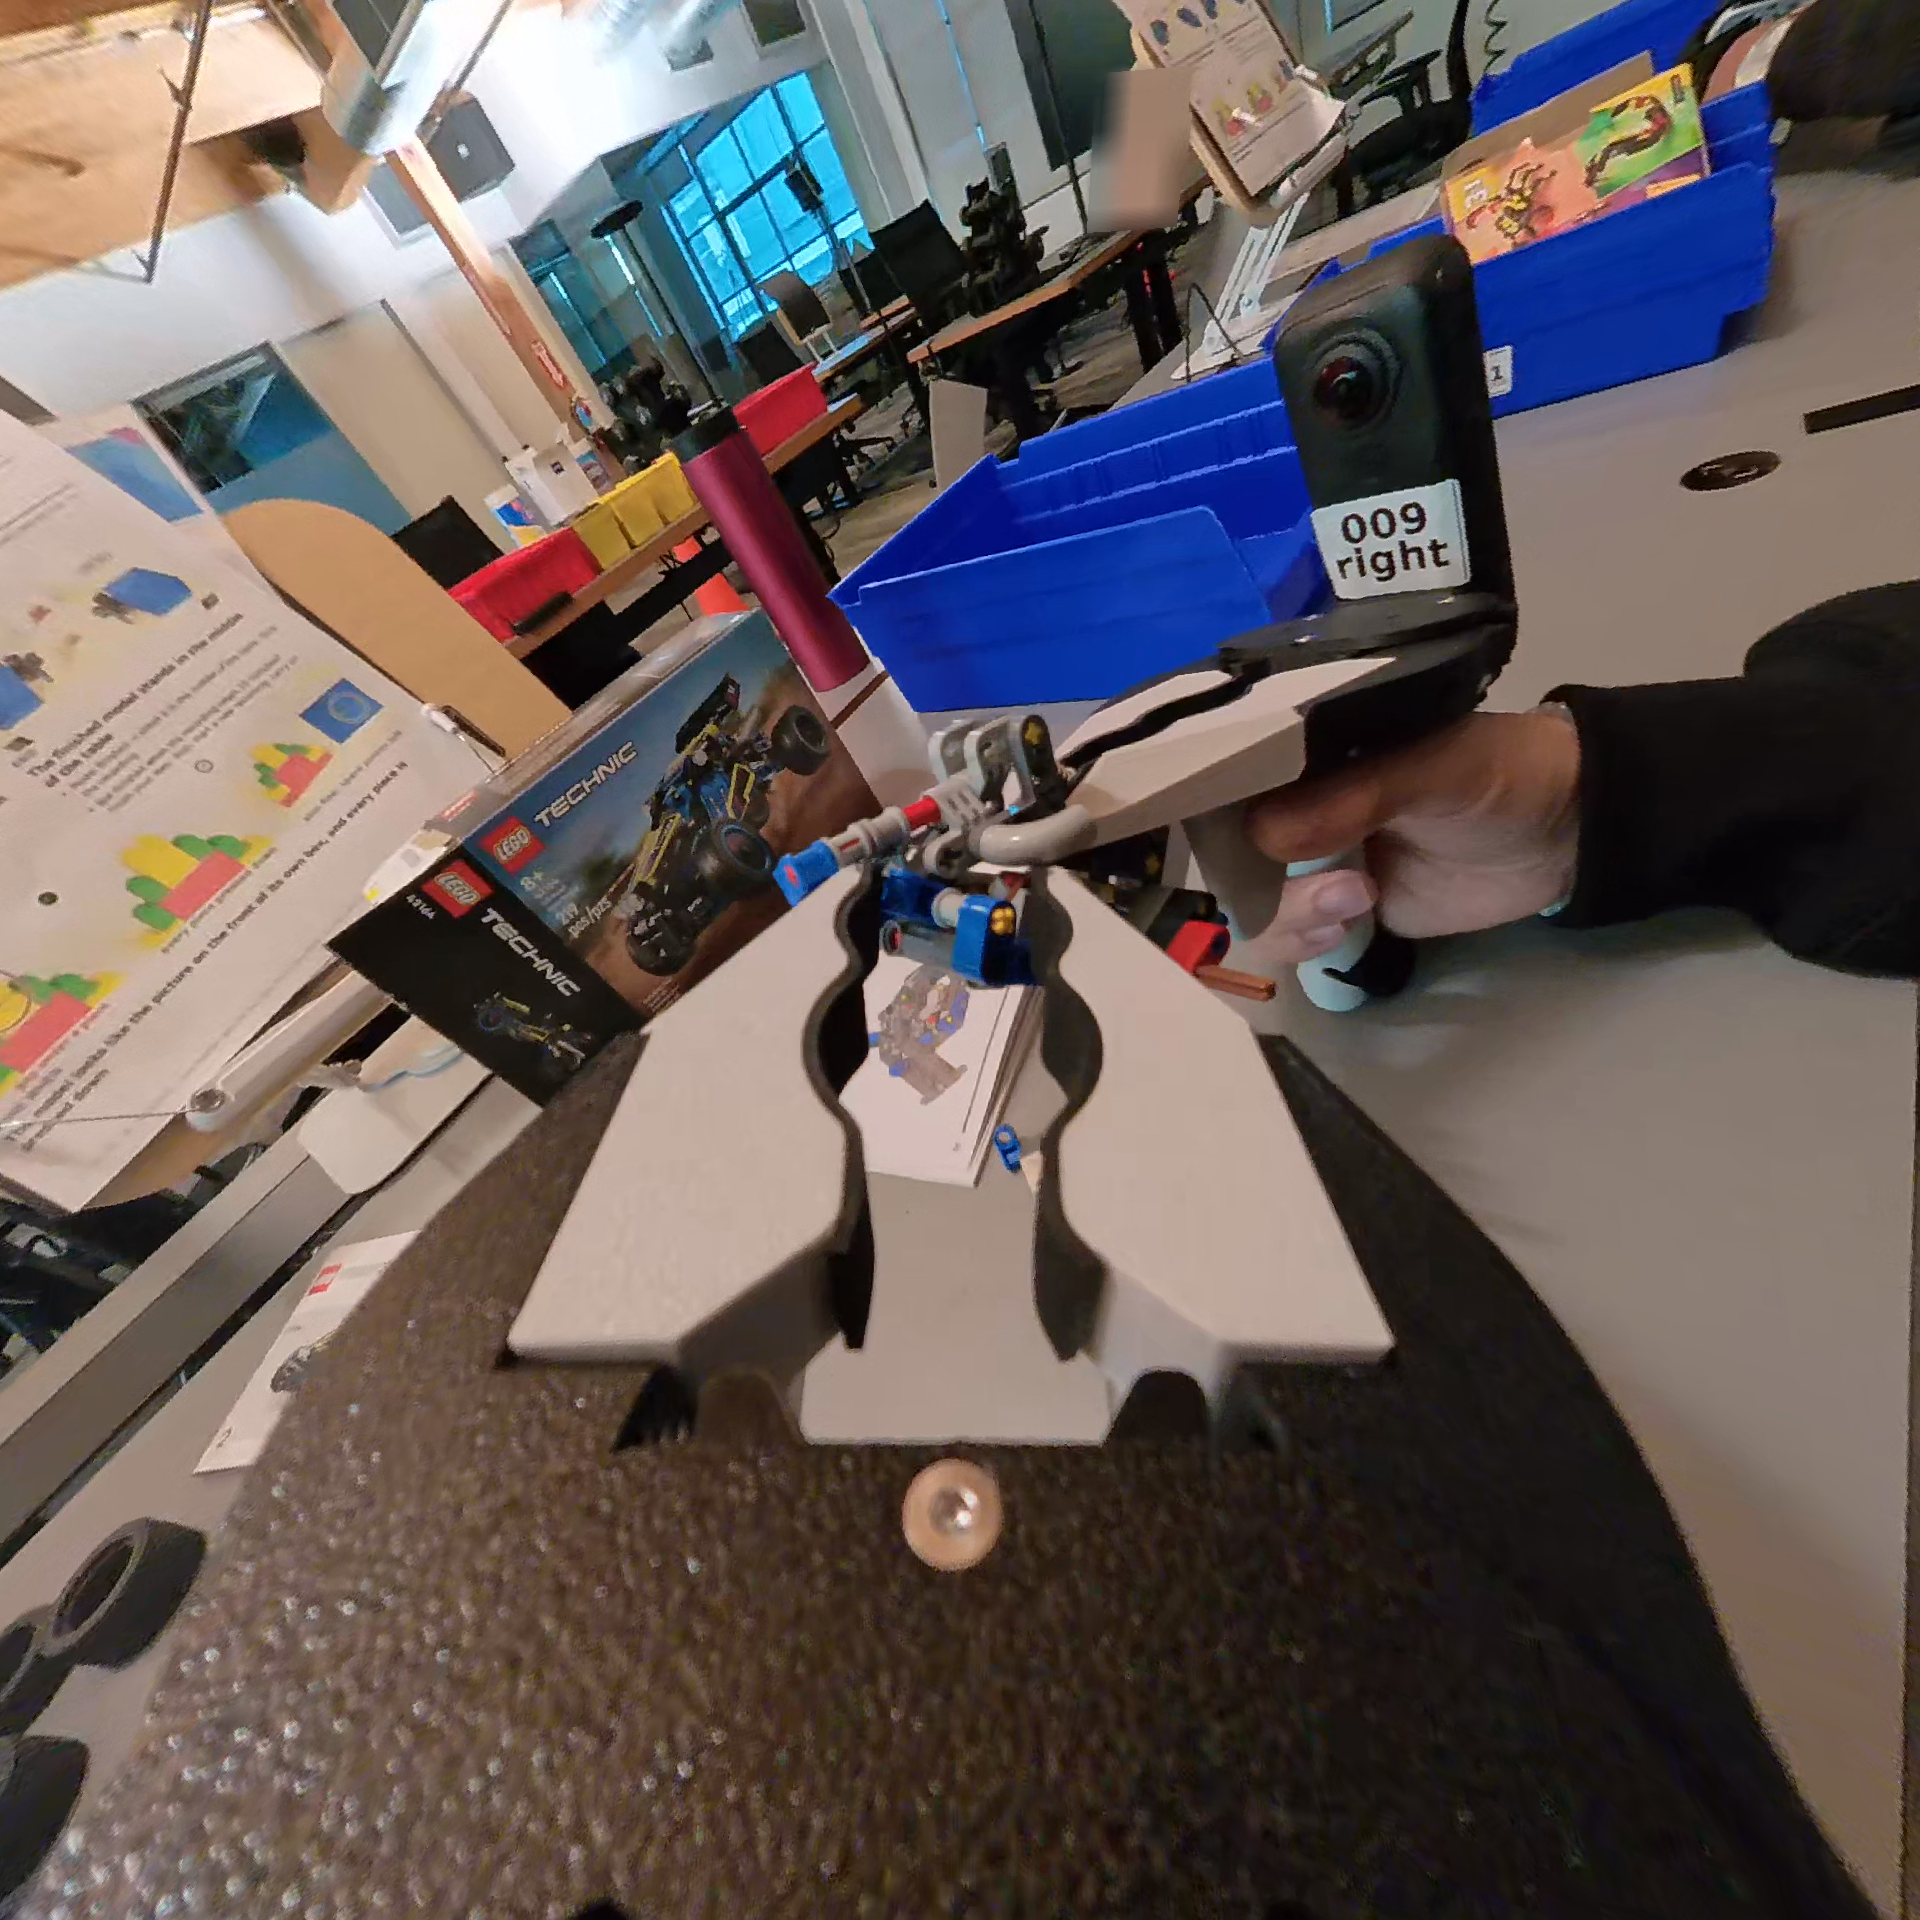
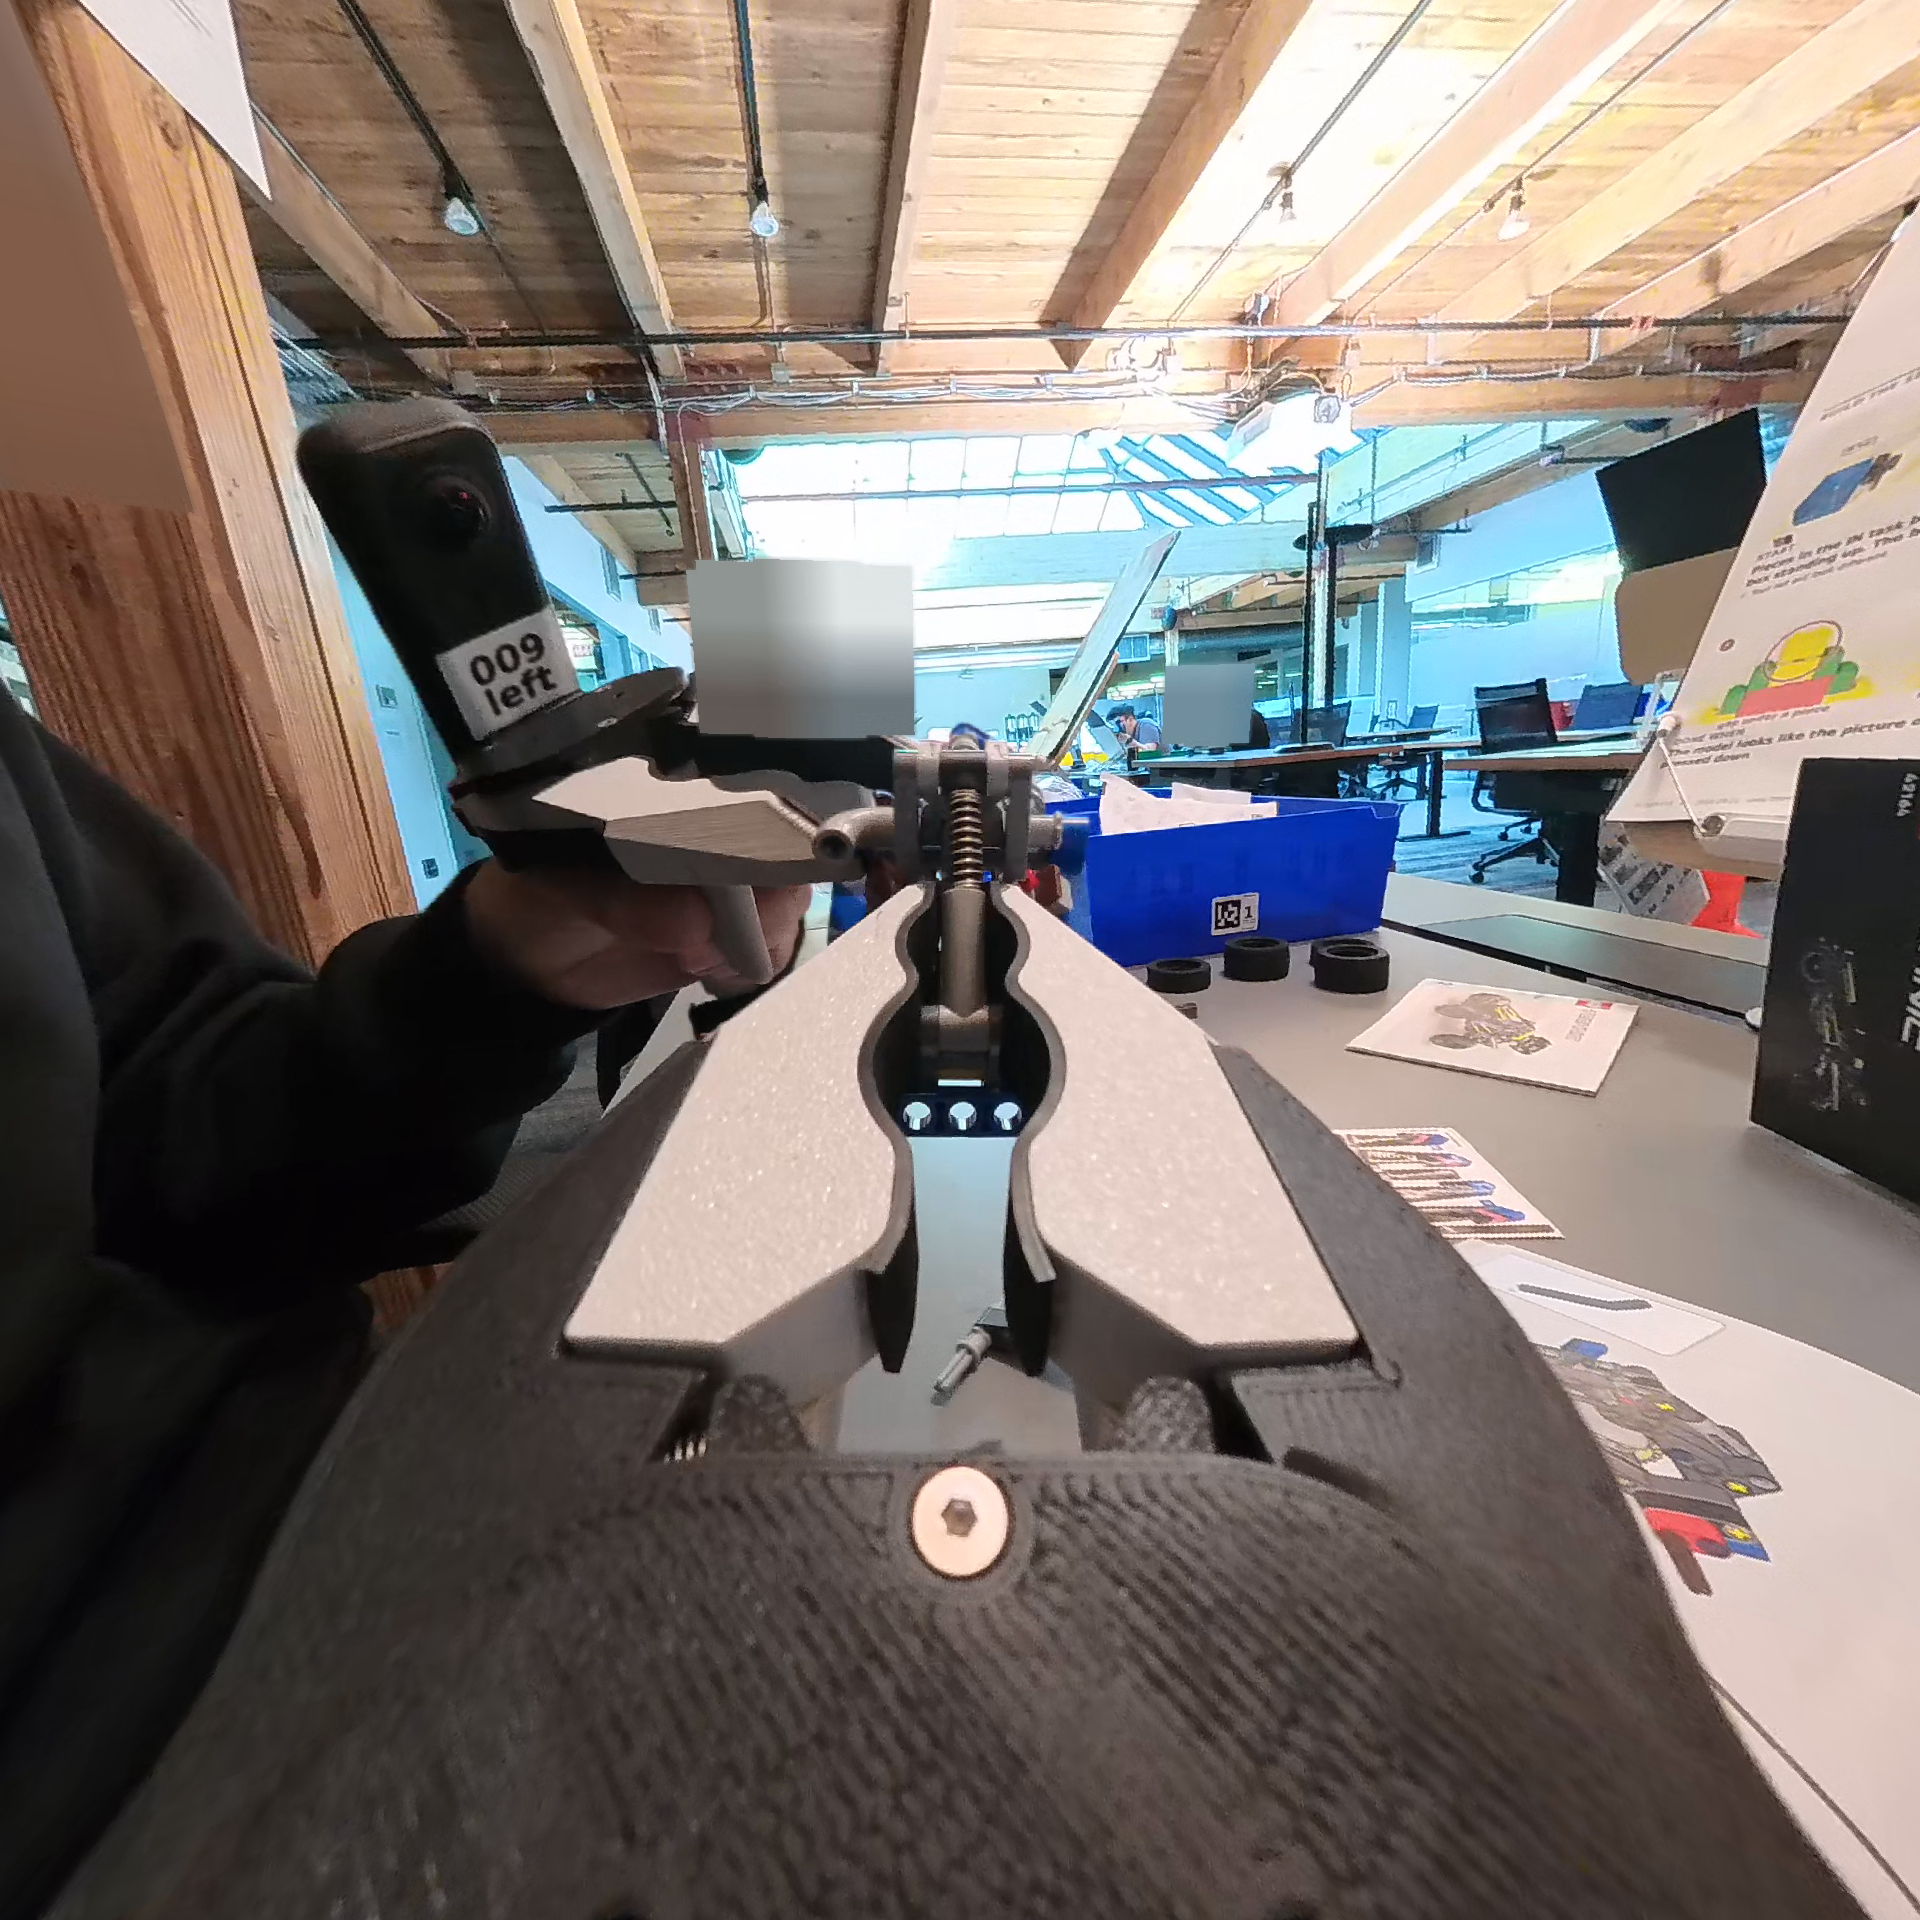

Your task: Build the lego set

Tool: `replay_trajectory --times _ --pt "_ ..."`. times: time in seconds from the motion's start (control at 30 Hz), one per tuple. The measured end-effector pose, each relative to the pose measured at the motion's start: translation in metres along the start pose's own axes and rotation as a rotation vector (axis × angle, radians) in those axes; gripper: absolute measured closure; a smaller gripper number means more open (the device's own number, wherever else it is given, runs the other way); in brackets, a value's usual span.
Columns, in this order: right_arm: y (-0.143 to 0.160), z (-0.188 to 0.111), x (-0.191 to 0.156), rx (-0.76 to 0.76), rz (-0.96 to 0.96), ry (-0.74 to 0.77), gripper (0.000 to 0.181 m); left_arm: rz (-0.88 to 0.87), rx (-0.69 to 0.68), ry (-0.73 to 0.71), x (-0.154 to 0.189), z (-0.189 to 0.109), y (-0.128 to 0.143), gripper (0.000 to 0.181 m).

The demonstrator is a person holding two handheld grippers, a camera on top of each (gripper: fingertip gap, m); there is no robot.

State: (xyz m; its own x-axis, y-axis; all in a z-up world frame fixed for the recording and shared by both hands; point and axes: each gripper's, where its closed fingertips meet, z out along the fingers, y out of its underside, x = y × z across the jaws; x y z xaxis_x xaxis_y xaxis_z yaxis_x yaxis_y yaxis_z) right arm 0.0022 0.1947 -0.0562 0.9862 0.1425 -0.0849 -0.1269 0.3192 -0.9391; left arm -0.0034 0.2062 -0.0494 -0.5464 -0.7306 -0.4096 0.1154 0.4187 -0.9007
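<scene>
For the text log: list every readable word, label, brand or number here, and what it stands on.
I do not quote writing; these bear it:
Left wrist view: white sticker on black camera.
Right wrist view: white sticker on black camera.
Lego box: printed front.
Instruction sheet: small print.
Blue bin: small tag.

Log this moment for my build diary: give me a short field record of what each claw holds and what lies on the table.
left claw: shut on the lego assembly, at its blue part
right claw: shut on the same assembly, at its grey end with the spring
assembly position: held up between both claws, above the table
set box: upright, beyond the left claw
tyres: three black, loose on the table by the blue bin
booklet: flat on the table, near the tyres
loose grey pin: on the table under the right claw
</scene>
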Motion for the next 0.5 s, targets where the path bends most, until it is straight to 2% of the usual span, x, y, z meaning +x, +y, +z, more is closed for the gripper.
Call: replay_trajectory --times 0.2,0.5 --pt "0.0017 0.0017 -0.0032 -0.009 -0.008 -0.015 0.177 0.062 0.046 0.038 0.0019 -0.0039 -0.0031 0.155" --pt "-0.0004 0.0004 -0.0019 0.015 0.031 -0.022 0.177 0.106 0.092 -0.032 -0.0004 -0.0014 -0.0096 0.156"
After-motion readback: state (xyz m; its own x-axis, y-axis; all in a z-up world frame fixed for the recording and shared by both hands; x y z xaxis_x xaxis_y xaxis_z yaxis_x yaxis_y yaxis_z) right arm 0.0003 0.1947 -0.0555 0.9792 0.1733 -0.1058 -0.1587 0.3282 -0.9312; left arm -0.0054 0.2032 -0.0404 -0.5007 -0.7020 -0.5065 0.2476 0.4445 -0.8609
